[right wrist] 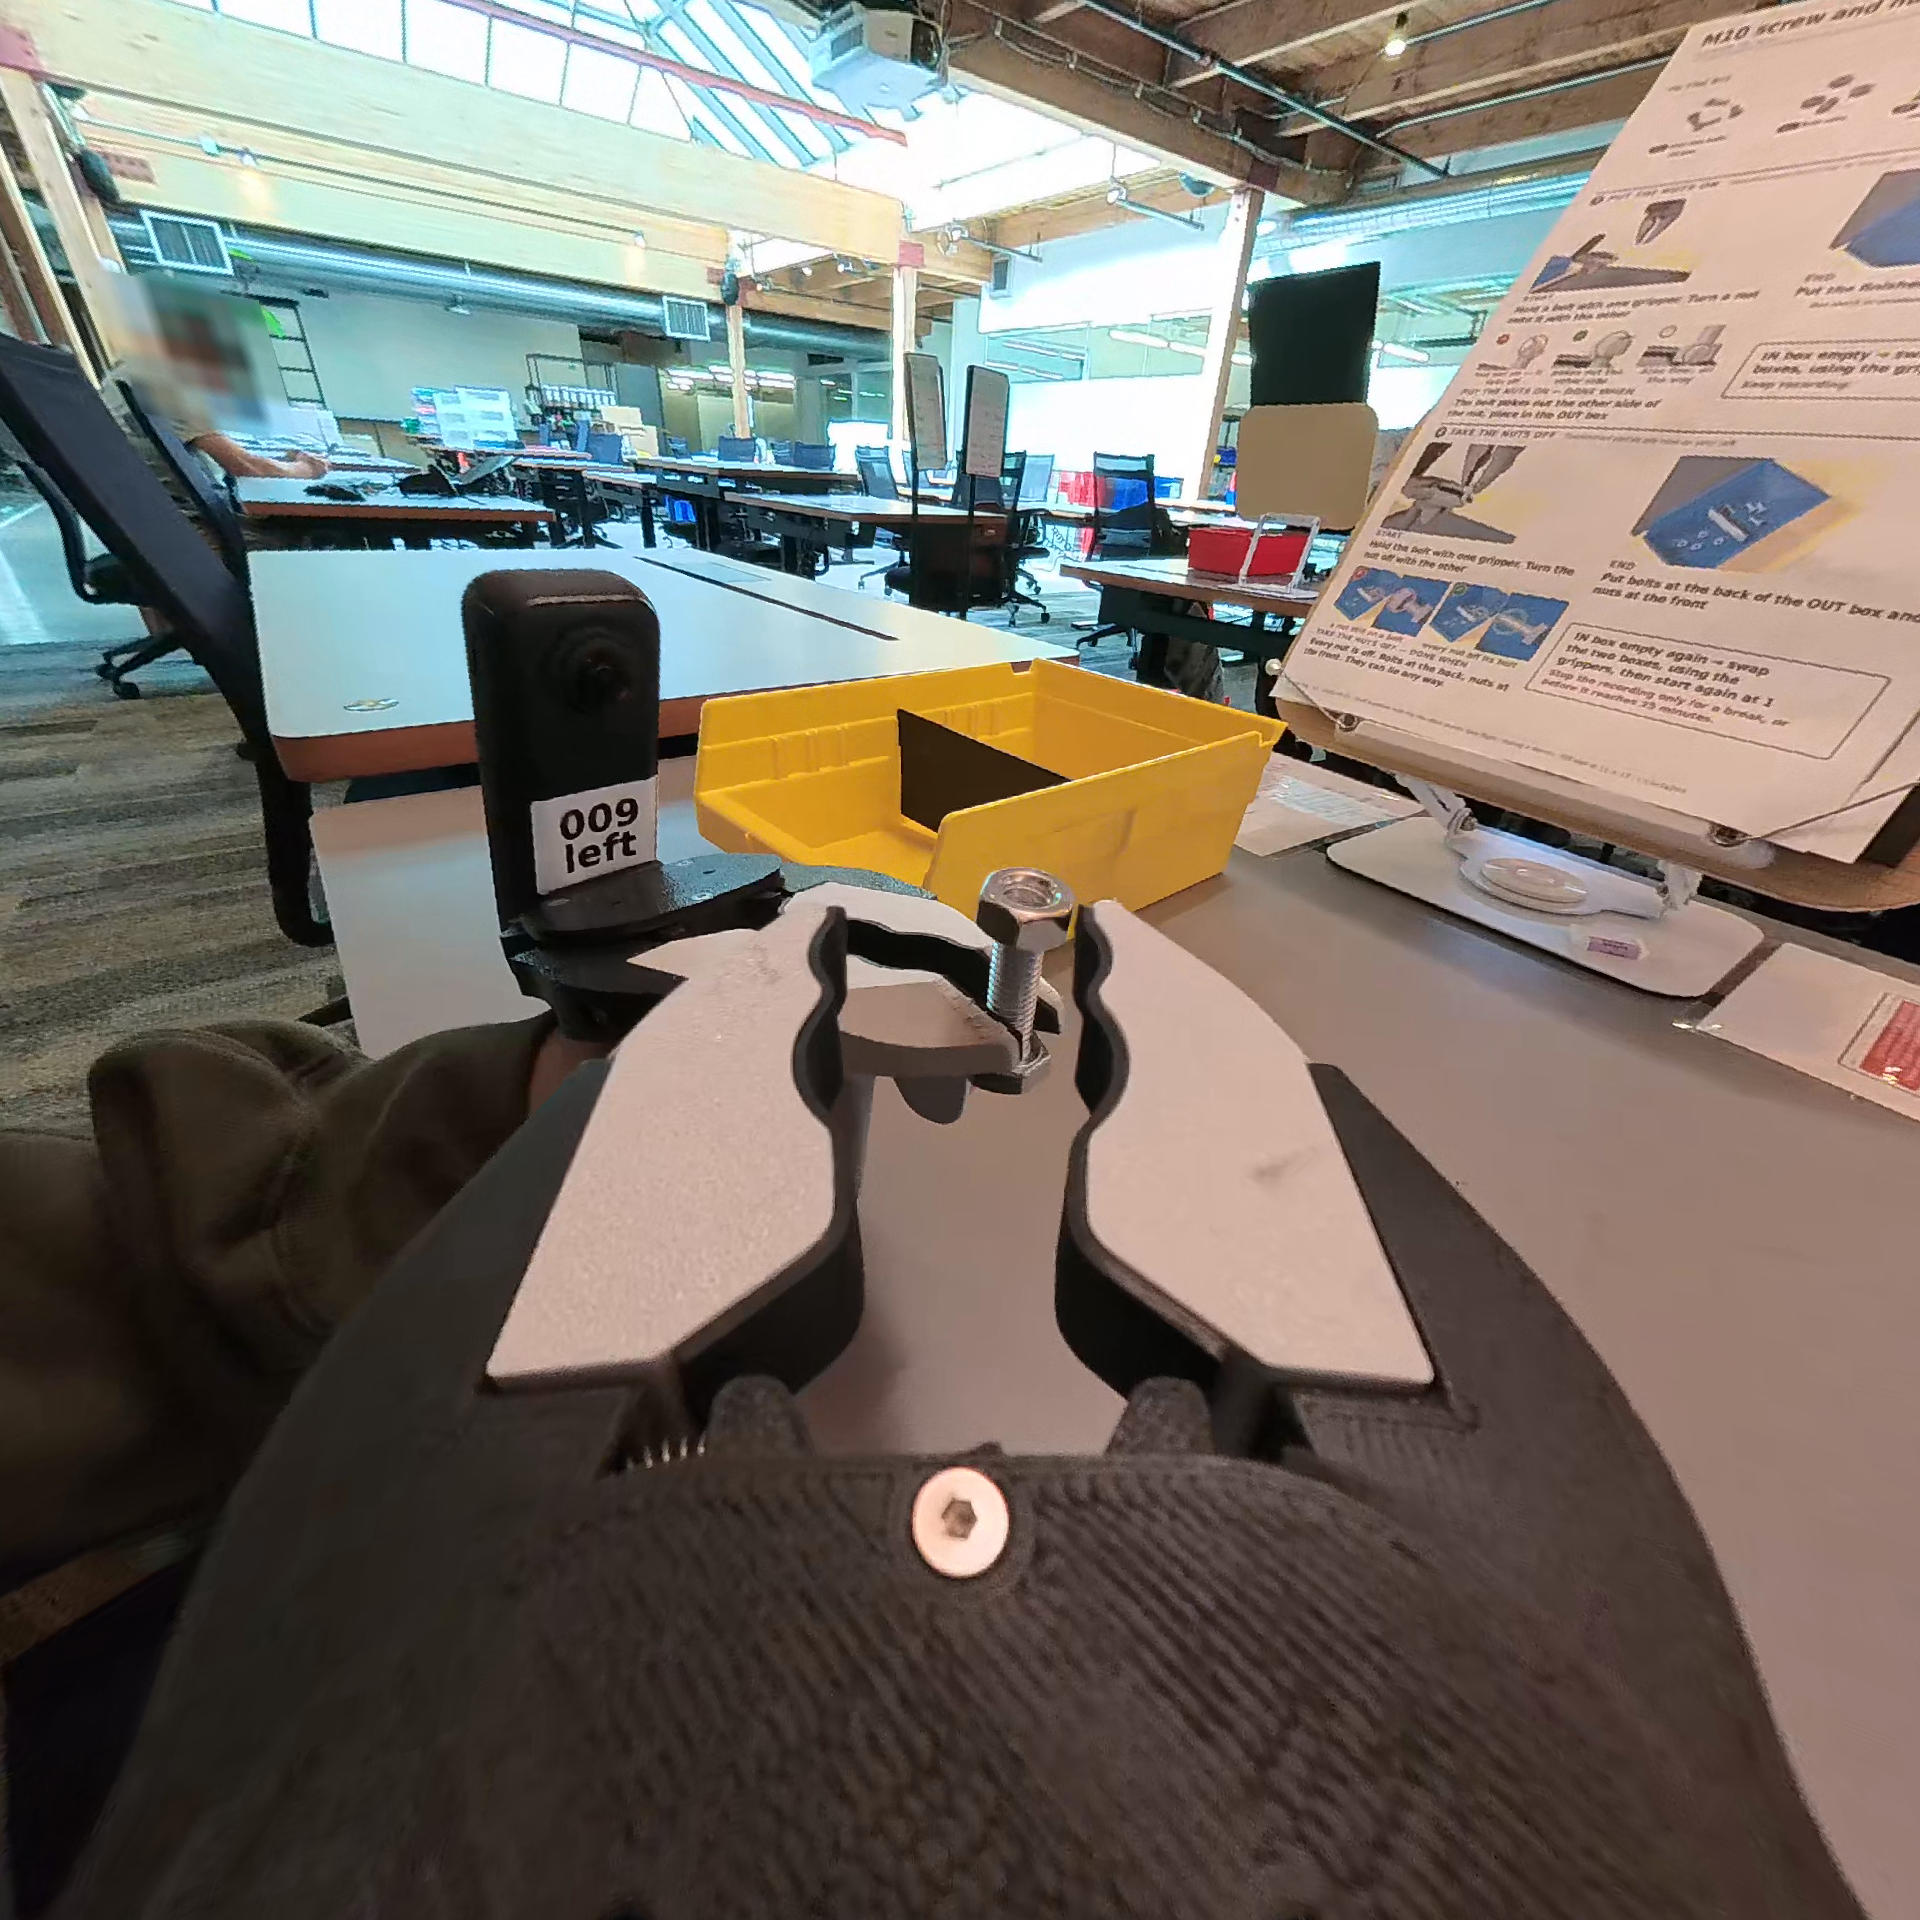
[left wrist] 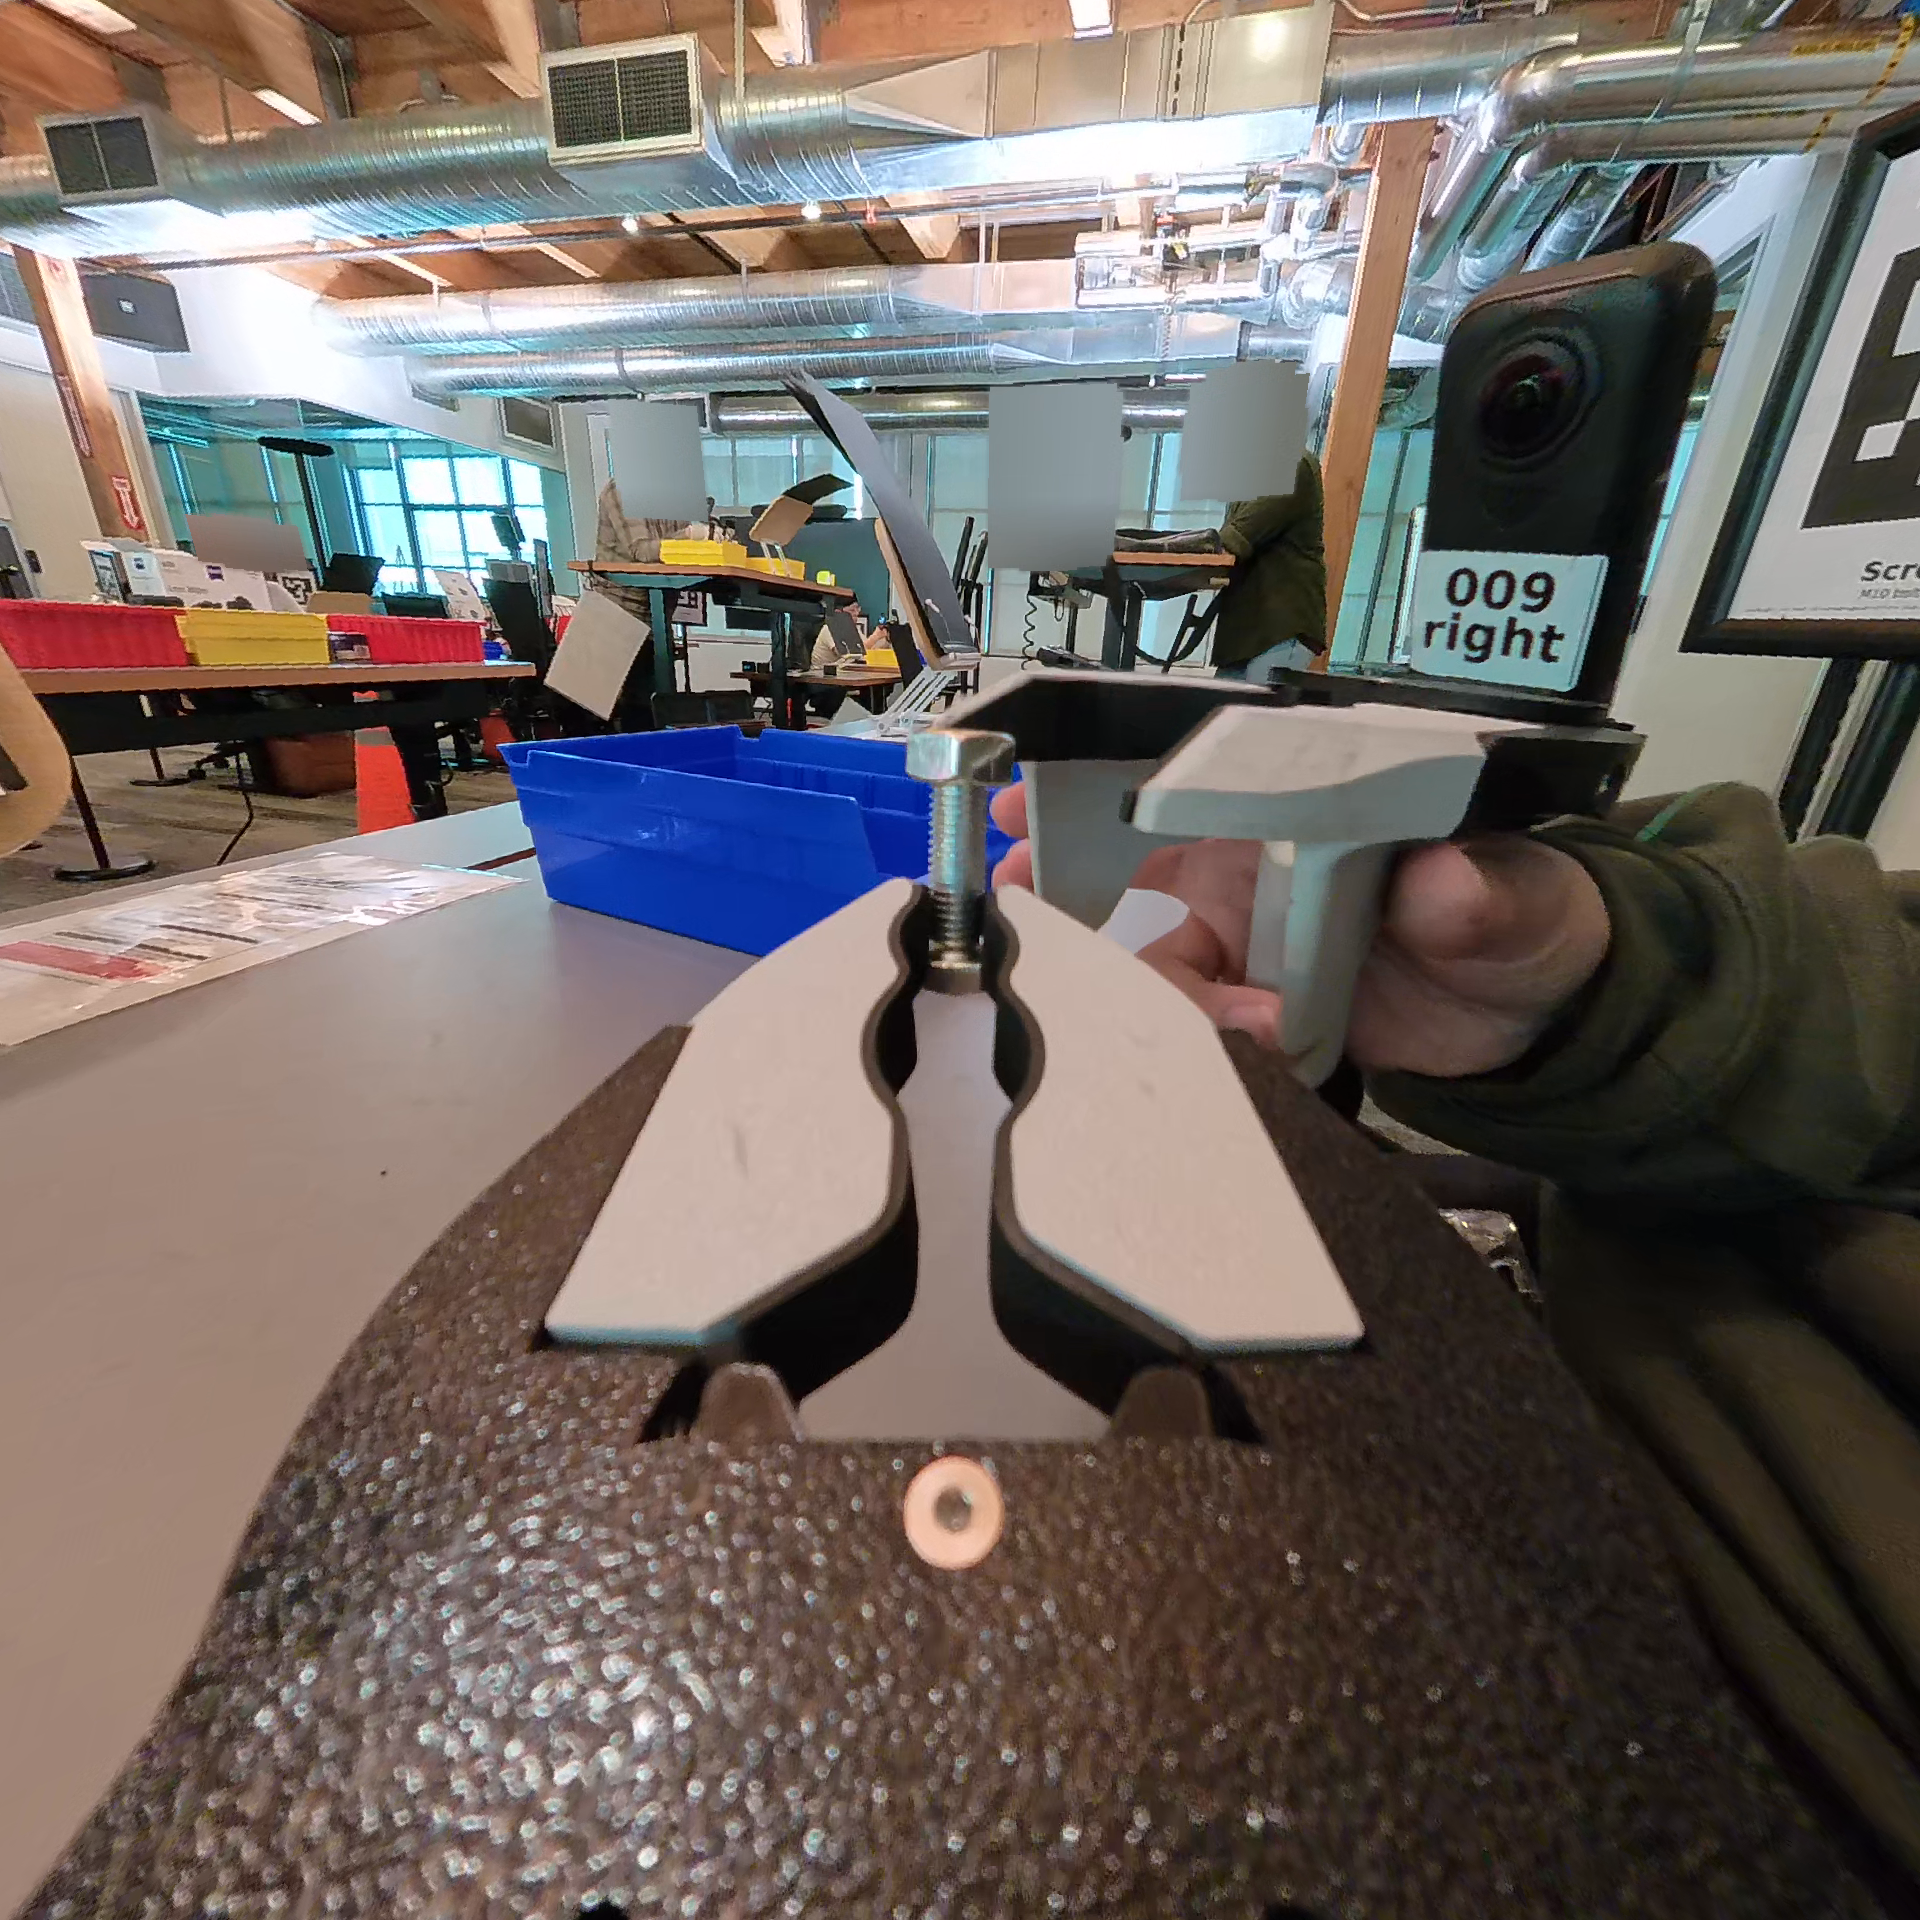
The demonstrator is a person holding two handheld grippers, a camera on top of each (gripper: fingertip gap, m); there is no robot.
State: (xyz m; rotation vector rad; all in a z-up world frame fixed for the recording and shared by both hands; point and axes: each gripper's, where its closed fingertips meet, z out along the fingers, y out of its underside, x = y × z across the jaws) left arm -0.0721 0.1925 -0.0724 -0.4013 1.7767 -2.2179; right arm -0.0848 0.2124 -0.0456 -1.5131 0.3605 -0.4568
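My left gripper (left wrist: 951, 914) is shut on the threaded shank of a silver bolt (left wrist: 954, 842) and holds it upright above the grey table (left wrist: 312, 1091). A hex nut (left wrist: 958, 753) sits on the bolt's top end. In the right wrist view the bolt (right wrist: 1013, 982) and nut (right wrist: 1023, 902) stand between the fingertips of my right gripper (right wrist: 966, 920), which is open. The nut is close to the right-hand finger (right wrist: 1174, 1091), and I cannot tell whether they touch. The left gripper's fingertips (right wrist: 935, 1039) reach in from the left. The right gripper (left wrist: 1060, 764) shows to the right of the nut.
A blue bin (left wrist: 707, 821) stands on the table behind the left gripper. A yellow bin (right wrist: 1091, 821) with a black divider stands behind the right gripper. A printed sheet on a white stand (right wrist: 1662, 468) is at the right. Laminated papers (left wrist: 208, 925) lie on the table. My left and right fingertips are right by each other.
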